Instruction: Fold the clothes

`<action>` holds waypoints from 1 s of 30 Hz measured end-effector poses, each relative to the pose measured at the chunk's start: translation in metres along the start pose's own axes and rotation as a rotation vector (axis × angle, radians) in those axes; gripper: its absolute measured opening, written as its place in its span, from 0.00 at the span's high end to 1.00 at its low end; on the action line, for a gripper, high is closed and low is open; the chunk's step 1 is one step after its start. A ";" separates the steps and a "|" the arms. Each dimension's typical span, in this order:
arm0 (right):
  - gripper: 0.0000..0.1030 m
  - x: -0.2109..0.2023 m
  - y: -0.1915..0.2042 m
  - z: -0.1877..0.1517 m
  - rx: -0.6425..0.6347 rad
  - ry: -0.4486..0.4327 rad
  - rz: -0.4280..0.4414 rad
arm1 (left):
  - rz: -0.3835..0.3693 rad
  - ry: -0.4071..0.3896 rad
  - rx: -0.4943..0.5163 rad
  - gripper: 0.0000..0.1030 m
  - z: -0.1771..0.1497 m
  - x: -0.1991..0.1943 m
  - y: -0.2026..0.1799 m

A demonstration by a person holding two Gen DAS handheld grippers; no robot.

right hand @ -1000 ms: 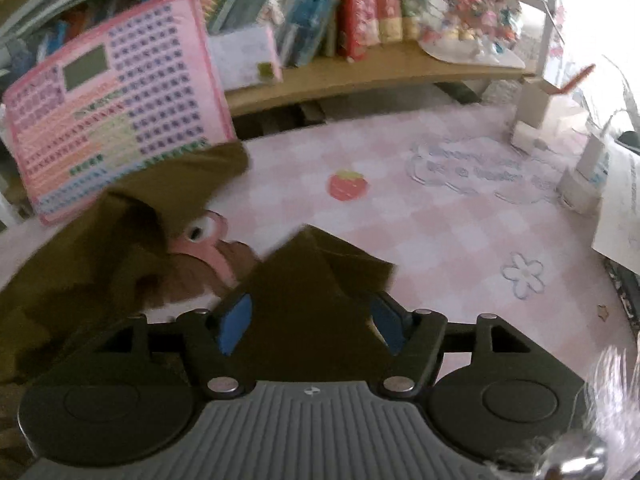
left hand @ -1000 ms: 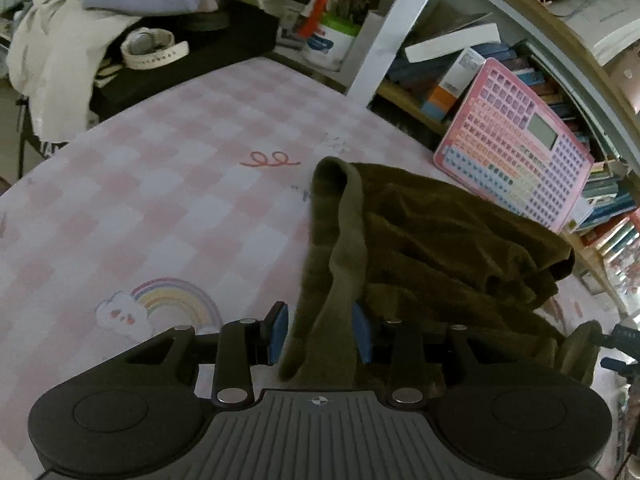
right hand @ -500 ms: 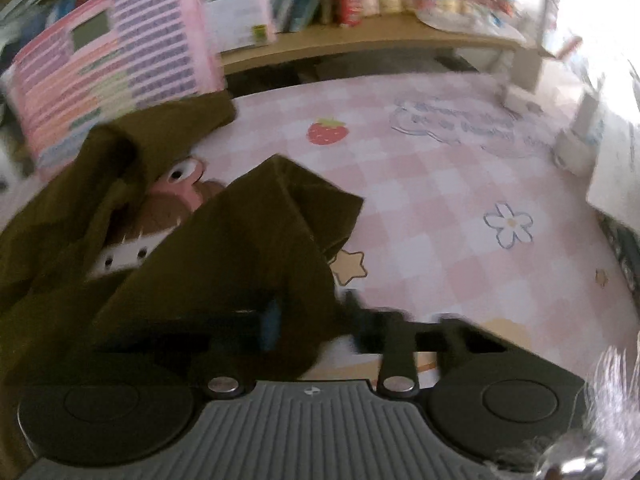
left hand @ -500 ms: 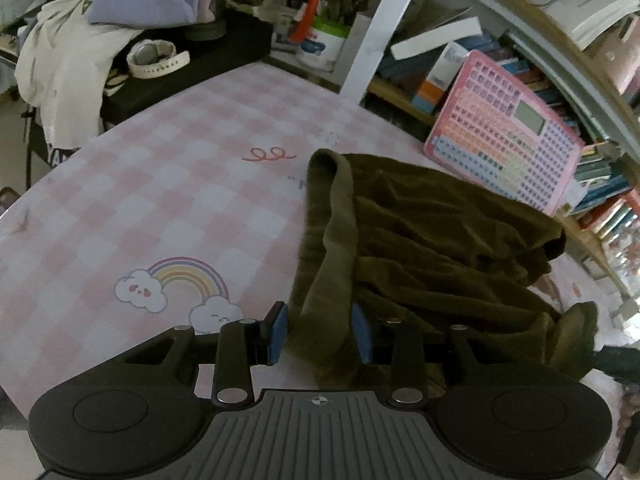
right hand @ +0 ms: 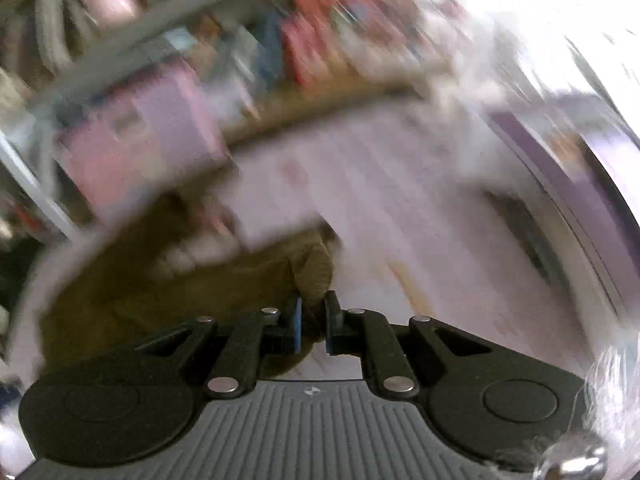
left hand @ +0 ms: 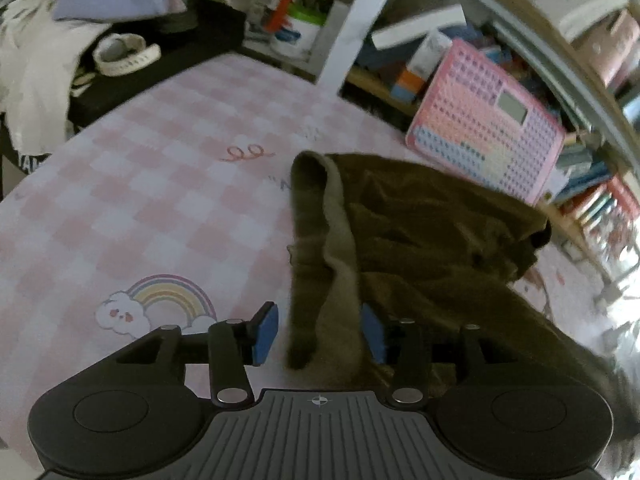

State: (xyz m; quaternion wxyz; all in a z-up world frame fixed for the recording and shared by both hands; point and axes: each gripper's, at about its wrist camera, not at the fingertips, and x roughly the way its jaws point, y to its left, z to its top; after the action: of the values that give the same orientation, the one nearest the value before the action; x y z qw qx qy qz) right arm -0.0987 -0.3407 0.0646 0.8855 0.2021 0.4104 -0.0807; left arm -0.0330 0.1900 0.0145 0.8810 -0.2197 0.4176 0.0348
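R gripper (right hand: 313,322) pinches olive garment (left hand: 420,232) (L gripper (left hand: 320,334) spread).

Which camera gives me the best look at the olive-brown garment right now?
The left wrist view. It shows the olive-brown fleece garment sharply, heaped on the pink checked cloth, one hem strip hanging between the left gripper's spread fingers. The right wrist view is motion-blurred: only a brown mass, with the right gripper pinching a fold.
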 end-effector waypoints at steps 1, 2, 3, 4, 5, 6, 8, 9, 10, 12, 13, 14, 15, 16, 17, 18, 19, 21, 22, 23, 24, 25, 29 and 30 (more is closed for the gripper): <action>0.90 0.004 -0.009 -0.012 0.027 0.025 -0.025 | -0.005 0.011 0.008 0.55 0.001 0.004 0.000; 0.90 0.007 -0.017 -0.025 0.054 0.042 -0.047 | -0.009 0.021 0.016 0.55 0.002 0.007 -0.001; 0.90 0.010 -0.025 -0.037 0.082 0.059 -0.070 | -0.014 0.028 0.027 0.55 0.003 0.009 -0.002; 0.89 0.010 -0.029 -0.045 0.095 0.058 -0.083 | -0.018 0.033 0.039 0.55 0.004 0.011 -0.003; 0.88 0.009 -0.032 -0.051 0.104 0.052 -0.094 | -0.021 0.038 0.048 0.55 0.005 0.014 -0.004; 0.85 0.009 -0.033 -0.055 0.112 0.050 -0.104 | -0.024 0.043 0.055 0.55 0.005 0.016 -0.005; 0.77 0.008 -0.036 -0.060 0.115 0.044 -0.144 | -0.034 0.051 0.070 0.55 0.005 0.022 -0.008; 0.75 0.008 -0.038 -0.061 0.116 0.039 -0.162 | -0.038 0.053 0.074 0.55 0.005 0.025 -0.010; 0.75 0.010 -0.037 -0.061 0.115 0.036 -0.172 | -0.041 0.055 0.077 0.56 0.004 0.028 -0.011; 0.75 0.009 -0.039 -0.062 0.110 0.032 -0.183 | -0.044 0.059 0.074 0.59 0.002 0.035 -0.013; 0.75 0.008 -0.040 -0.064 0.102 0.033 -0.189 | -0.046 0.061 0.073 0.68 0.001 0.039 -0.014; 0.78 0.007 -0.041 -0.067 0.093 0.034 -0.196 | -0.052 0.064 0.072 0.76 -0.001 0.041 -0.015; 0.79 0.005 -0.042 -0.069 0.084 0.035 -0.202 | -0.064 0.069 0.070 0.81 -0.002 0.041 -0.016; 0.79 0.004 -0.043 -0.071 0.075 0.037 -0.208 | -0.076 0.071 0.069 0.87 -0.003 0.041 -0.016; 0.80 0.005 -0.036 -0.071 0.059 0.037 -0.216 | -0.086 0.069 0.068 0.94 -0.005 0.038 -0.015; 0.80 0.005 -0.033 -0.072 0.043 0.037 -0.222 | -0.097 0.070 0.066 0.98 -0.006 0.036 -0.013; 0.81 0.005 -0.033 -0.074 0.027 0.038 -0.227 | -0.100 0.067 0.064 0.98 -0.007 0.033 -0.010; 0.83 0.001 -0.035 -0.076 0.022 0.049 -0.220 | -0.081 0.051 0.056 0.97 -0.009 0.025 0.003; 0.83 0.000 -0.033 -0.077 0.020 0.058 -0.208 | -0.068 0.048 0.049 0.97 -0.009 0.023 0.011; 0.83 0.000 -0.030 -0.078 0.017 0.068 -0.193 | -0.054 0.047 0.047 0.96 -0.010 0.020 0.019; 0.83 0.001 -0.023 -0.080 0.010 0.078 -0.182 | -0.042 0.045 0.051 0.96 -0.010 0.018 0.026; 0.83 0.001 -0.015 -0.083 -0.008 0.089 -0.166 | -0.033 0.041 0.064 0.95 -0.010 0.015 0.030; 0.82 -0.005 -0.002 -0.095 -0.095 0.087 -0.167 | -0.018 0.041 0.076 0.93 -0.012 0.011 0.038; 0.82 -0.005 0.000 -0.097 -0.111 0.082 -0.176 | -0.012 0.040 0.079 0.92 -0.013 0.012 0.037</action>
State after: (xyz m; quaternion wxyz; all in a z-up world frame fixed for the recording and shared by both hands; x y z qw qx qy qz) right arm -0.1694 -0.3000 0.0121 0.8673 0.1189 0.4663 -0.1269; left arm -0.0435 0.2164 -0.0145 0.8807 -0.1878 0.4347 0.0086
